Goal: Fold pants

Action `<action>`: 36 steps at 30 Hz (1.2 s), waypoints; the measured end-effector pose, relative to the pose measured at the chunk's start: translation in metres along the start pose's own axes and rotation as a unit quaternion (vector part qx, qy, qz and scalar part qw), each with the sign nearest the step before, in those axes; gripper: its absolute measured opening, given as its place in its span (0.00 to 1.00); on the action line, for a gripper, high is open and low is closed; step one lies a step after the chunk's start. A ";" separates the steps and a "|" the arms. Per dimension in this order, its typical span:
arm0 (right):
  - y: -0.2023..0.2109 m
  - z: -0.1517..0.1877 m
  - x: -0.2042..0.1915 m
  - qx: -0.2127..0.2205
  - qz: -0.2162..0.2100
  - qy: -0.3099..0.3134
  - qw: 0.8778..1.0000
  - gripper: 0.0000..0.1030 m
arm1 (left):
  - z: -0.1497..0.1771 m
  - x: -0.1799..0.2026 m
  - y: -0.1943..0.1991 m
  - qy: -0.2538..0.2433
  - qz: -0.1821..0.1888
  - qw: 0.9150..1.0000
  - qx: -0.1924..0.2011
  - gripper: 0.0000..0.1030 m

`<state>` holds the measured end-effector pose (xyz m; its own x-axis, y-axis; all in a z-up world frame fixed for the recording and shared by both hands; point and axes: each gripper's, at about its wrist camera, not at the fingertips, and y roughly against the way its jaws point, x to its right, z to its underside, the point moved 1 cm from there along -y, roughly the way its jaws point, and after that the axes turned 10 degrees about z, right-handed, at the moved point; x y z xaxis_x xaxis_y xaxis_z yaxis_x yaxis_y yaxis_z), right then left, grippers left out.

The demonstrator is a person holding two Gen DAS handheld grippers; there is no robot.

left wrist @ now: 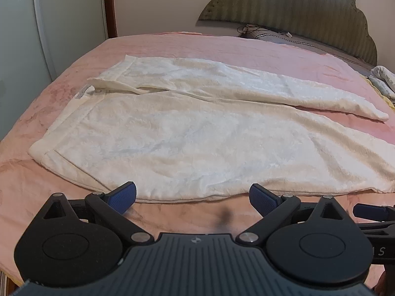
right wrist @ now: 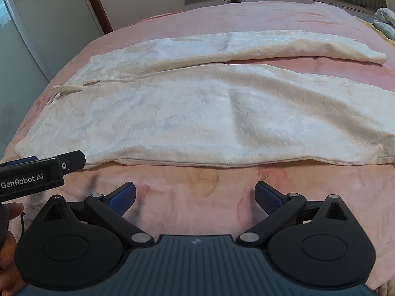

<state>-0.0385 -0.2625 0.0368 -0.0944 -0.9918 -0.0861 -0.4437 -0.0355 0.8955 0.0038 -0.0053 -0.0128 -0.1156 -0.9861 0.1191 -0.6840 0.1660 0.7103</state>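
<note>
Nearest in each wrist view is that view's own gripper, tilted down toward the bed. The left gripper (left wrist: 192, 198) has its blue-padded fingers (left wrist: 123, 197) spread wide with nothing between them, poised just before the near hem of the pants (left wrist: 197, 133). The right gripper (right wrist: 195, 198) likewise has its fingers (right wrist: 267, 197) set wide and empty, over bare pink bedspread (right wrist: 197, 197) near the bed's front edge, a little short of the garment. Beyond both, the cream fleece pants lie flat and unfolded across the middle of the bed, waistband (left wrist: 81, 103) toward the left edge, the two legs running to the right and parting slightly, with pink cover showing between them. At the far end stand the padded headboard (left wrist: 296, 5) and a pillow (left wrist: 284, 38); a white door (left wrist: 69, 19) stands at left.
</note>
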 end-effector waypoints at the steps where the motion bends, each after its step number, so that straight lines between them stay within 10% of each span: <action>1: 0.000 0.000 0.000 -0.001 -0.001 0.000 1.000 1.00 | 0.000 0.000 -0.001 0.001 0.000 1.000 -0.002 0.97; 36: -0.003 0.002 0.000 -0.008 -0.011 -0.002 1.000 1.00 | 0.005 -0.001 -0.006 -0.002 0.001 1.000 -0.008 0.97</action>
<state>-0.0393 -0.2619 0.0335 -0.0890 -0.9902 -0.1078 -0.4310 -0.0593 0.9004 0.0041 -0.0056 -0.0203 -0.1197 -0.9857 0.1190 -0.6720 0.1687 0.7211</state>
